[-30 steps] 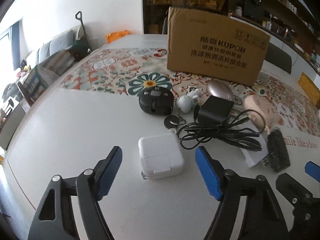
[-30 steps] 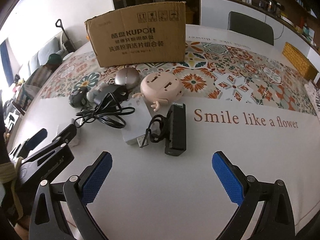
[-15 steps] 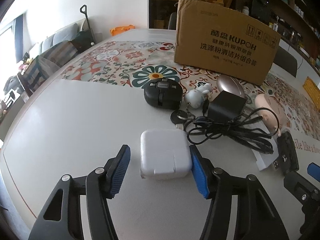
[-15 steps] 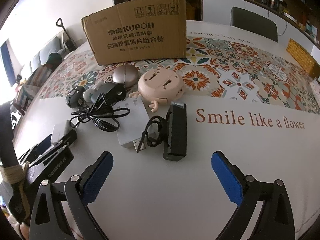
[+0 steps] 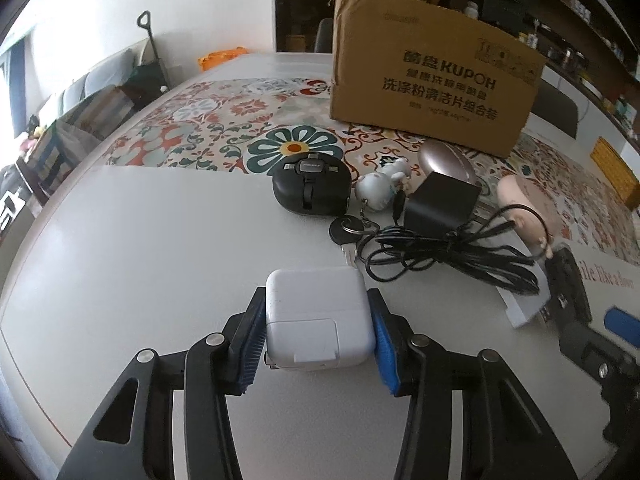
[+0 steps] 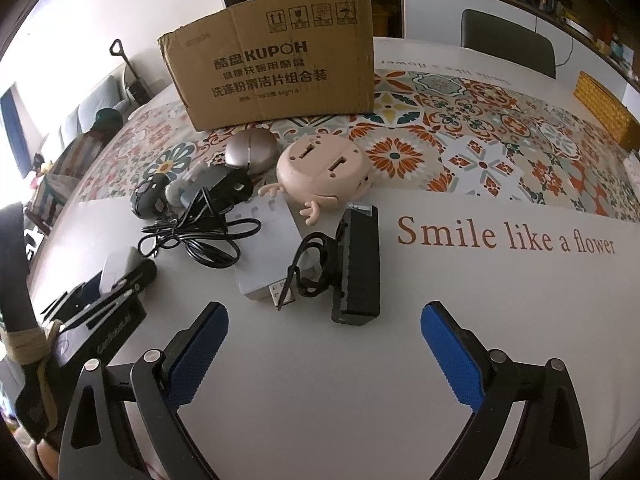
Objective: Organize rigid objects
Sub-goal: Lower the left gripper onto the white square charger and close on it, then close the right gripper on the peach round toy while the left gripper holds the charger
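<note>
My left claw (image 5: pixel 316 334) has just been closing and now pinches the white charger (image 5: pixel 316 316) between its pads, on the table; my right claw (image 6: pixel 324 354) gapes empty. The smooth sides could slip as I lift; the black cable (image 5: pixel 444 256), just ahead to the right, might snag.

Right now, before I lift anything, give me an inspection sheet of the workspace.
Surface: white table with a floral runner and printed lettering.
Job's things: white charger between the left tool's pads; black round cable reel, black adapter, peach round gadget, black bar-shaped device, white flat box.
Clutter: rose-gold case, small white figurine, key on a ring.
Tools: left tool has just been closing, both pads on the charger; right tool open, over bare table.
Cables: black cord in loose loops beside the charger.
Surroundings: cardboard box, shelves, chair behind.
</note>
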Demonstrator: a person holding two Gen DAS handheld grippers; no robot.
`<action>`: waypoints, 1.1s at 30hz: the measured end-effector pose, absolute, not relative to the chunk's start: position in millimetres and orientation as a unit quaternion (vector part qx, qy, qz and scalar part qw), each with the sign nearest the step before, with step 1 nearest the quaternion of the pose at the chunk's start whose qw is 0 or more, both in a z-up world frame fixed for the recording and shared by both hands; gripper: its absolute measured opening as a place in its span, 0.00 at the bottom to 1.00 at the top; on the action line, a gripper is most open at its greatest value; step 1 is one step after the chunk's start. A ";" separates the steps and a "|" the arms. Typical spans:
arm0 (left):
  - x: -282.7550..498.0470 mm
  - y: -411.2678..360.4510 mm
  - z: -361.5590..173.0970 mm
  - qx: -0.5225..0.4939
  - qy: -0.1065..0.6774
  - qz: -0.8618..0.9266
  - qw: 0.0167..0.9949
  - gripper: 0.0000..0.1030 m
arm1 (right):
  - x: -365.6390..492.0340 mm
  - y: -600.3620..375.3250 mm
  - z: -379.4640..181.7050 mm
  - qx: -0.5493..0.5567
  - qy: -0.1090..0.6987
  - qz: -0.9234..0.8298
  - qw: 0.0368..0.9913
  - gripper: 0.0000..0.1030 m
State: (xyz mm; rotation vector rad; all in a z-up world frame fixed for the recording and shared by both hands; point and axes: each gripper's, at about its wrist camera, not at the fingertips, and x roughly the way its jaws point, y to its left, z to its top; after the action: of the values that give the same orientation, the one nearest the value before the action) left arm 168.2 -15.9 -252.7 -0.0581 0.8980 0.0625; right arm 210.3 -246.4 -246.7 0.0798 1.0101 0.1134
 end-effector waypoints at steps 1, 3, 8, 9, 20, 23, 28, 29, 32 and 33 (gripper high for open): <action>165.4 -17.1 -249.4 -0.021 0.430 0.026 0.902 0.46 | 210.3 -245.5 -245.2 0.039 0.482 0.055 0.874 0.95; 161.1 -18.6 -241.7 -0.014 0.425 0.019 0.905 0.46 | 210.2 -243.7 -242.4 0.037 0.479 0.057 0.875 0.95; 159.0 -24.4 -219.1 -0.011 0.410 -0.008 0.912 0.46 | 212.7 -239.8 -233.2 0.028 0.471 0.058 0.880 0.95; 160.2 -25.8 -214.8 -0.008 0.406 -0.013 0.914 0.46 | 213.5 -240.2 -231.5 0.029 0.470 0.057 0.880 0.94; 188.9 -26.9 -183.6 -0.004 0.397 -0.059 0.916 0.46 | 240.6 -243.5 -206.1 0.035 0.459 0.024 0.887 0.94; 202.0 -23.9 -178.7 0.004 0.396 -0.065 0.916 0.46 | 253.0 -239.7 -201.0 0.036 0.458 0.014 0.888 0.94; 221.3 -20.9 -174.7 0.007 0.400 -0.076 0.913 0.46 | 273.1 -231.4 -198.4 0.034 0.464 0.000 0.885 0.93; 224.2 -21.0 -175.0 0.008 0.402 -0.076 0.913 0.46 | 277.5 -230.1 -198.5 0.033 0.467 -0.003 0.884 0.93; 232.8 -21.8 -175.7 0.008 0.405 -0.079 0.911 0.46 | 291.0 -229.6 -201.2 0.036 0.481 -0.002 0.876 0.91; 235.9 -22.3 -176.3 0.009 0.406 -0.078 0.910 0.46 | 294.8 -230.3 -202.1 0.039 0.485 0.000 0.874 0.91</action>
State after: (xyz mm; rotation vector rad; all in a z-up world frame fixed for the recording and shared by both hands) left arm 235.9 -22.3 -176.3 0.0196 0.8381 -0.1614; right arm 294.8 -230.3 -202.1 0.0810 1.0137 0.0000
